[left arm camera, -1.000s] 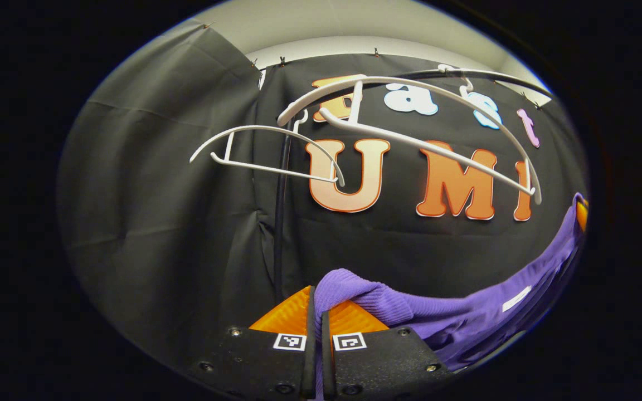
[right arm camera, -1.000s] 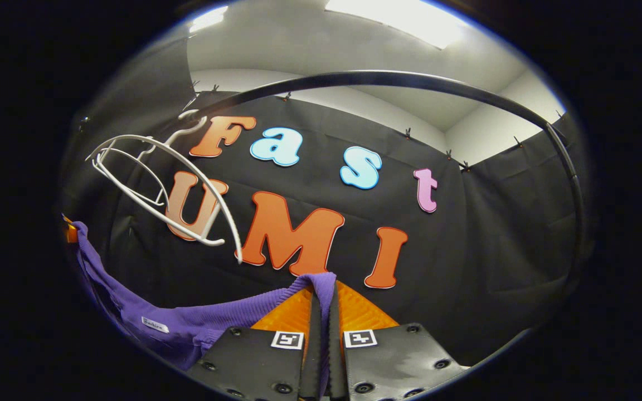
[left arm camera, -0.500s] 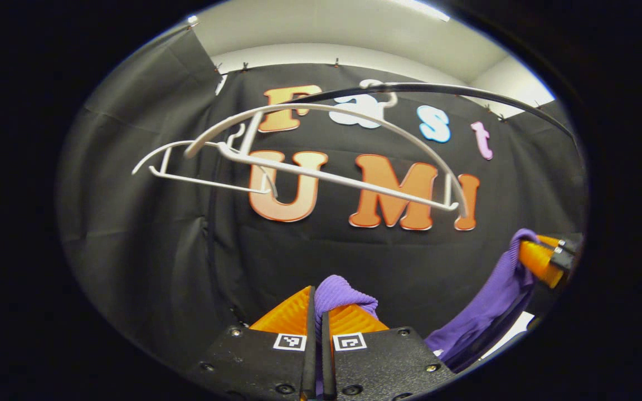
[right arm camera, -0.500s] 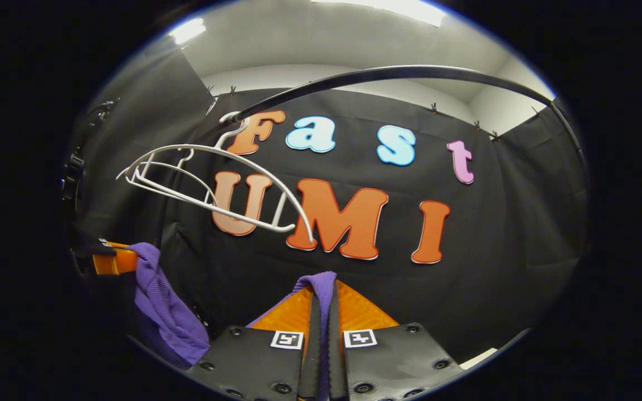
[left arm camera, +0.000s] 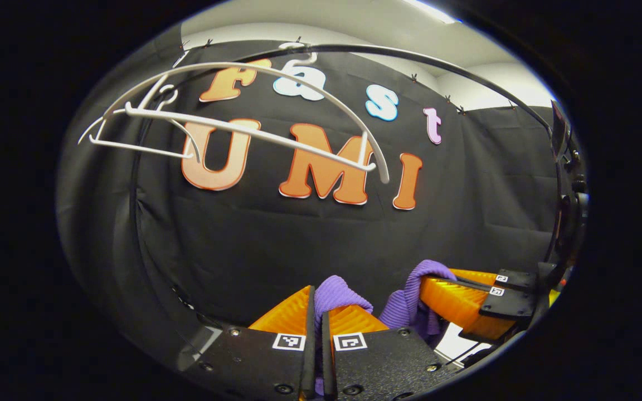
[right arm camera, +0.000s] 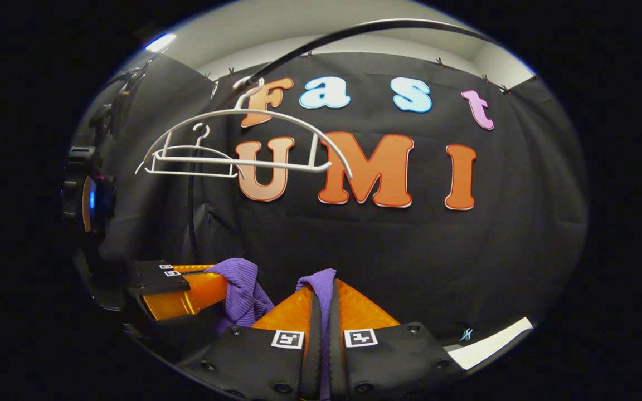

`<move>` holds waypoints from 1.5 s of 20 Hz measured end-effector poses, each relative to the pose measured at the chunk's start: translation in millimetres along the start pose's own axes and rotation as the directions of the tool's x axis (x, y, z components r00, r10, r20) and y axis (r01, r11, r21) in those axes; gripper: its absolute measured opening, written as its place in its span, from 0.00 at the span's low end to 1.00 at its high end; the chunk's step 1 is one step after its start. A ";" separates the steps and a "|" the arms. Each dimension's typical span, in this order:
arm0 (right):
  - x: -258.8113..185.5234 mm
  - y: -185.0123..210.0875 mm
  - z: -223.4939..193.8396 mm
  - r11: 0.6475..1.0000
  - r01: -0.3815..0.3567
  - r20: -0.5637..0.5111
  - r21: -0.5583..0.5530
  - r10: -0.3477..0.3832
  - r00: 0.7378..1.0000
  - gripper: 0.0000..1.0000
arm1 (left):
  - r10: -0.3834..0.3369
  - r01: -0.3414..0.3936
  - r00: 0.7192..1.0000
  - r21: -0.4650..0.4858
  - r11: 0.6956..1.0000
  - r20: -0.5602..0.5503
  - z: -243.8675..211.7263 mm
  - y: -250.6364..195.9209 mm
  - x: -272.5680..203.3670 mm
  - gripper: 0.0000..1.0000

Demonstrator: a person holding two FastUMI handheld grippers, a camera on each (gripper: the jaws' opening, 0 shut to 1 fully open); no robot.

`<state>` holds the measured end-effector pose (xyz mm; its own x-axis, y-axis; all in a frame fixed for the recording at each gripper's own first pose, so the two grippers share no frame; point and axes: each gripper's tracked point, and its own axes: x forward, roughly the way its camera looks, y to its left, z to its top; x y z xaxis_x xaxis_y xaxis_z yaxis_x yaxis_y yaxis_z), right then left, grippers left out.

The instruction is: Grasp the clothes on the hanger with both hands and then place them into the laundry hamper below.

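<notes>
Black cloth wall behind everything, pale ceiling above it. Purple garment low in the left gripper view, a ribbed fold bunched up just above the left gripper, pinched between its orange fingers, jaws pressed almost together on the fabric. Second fold of the same cloth at lower right of that view, clamped by the right gripper, which reaches in sideways from the right edge, very near the left one. In the right gripper view, garment again at bottom centre, a narrow purple strip squeezed between the right gripper fingers; left gripper at lower left, holding another purple bunch just beside. White hangers bare, in the upper left of the left gripper view, hooked on a dark curved rail; same hangers at upper left of the right gripper view, well above both grippers. Hamper not made out.
</notes>
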<state>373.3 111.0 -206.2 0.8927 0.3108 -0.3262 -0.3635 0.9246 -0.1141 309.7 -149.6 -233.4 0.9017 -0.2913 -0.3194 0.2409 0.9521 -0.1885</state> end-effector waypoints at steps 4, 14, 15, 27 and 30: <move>7.0 -7.7 -57.3 0.998 -0.010 -0.156 0.061 0.020 0.988 0.13 | -0.039 0.030 0.988 -0.062 0.998 -0.152 -62.7 -8.3 8.4 0.05; 22.4 -22.6 -177.9 0.984 0.029 -0.480 0.175 0.059 0.875 0.13 | 0.016 -0.069 0.866 -0.088 0.994 -0.500 -183.1 -3.8 7.2 0.08; 22.0 -24.8 -185.9 0.981 0.042 -0.505 0.188 0.059 0.861 0.14 | 0.020 -0.074 0.854 -0.083 0.994 -0.520 -190.1 -0.8 7.3 0.08; 33.4 -26.9 -227.7 0.959 0.126 -0.639 0.252 0.068 0.766 0.76 | 0.083 -0.112 0.809 -0.014 0.994 -0.582 -207.1 24.3 10.8 0.77; 32.7 -30.7 -233.1 0.957 0.149 -0.657 0.247 0.052 0.752 0.98 | 0.096 -0.126 0.813 -0.011 0.992 -0.575 -203.3 31.5 13.2 0.96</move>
<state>351.6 41.4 -432.0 0.4781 0.1373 -0.8675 -0.1488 0.9861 0.0741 256.2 -142.4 -432.4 0.5498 -0.1984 -0.8114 0.1216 0.9801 -0.1572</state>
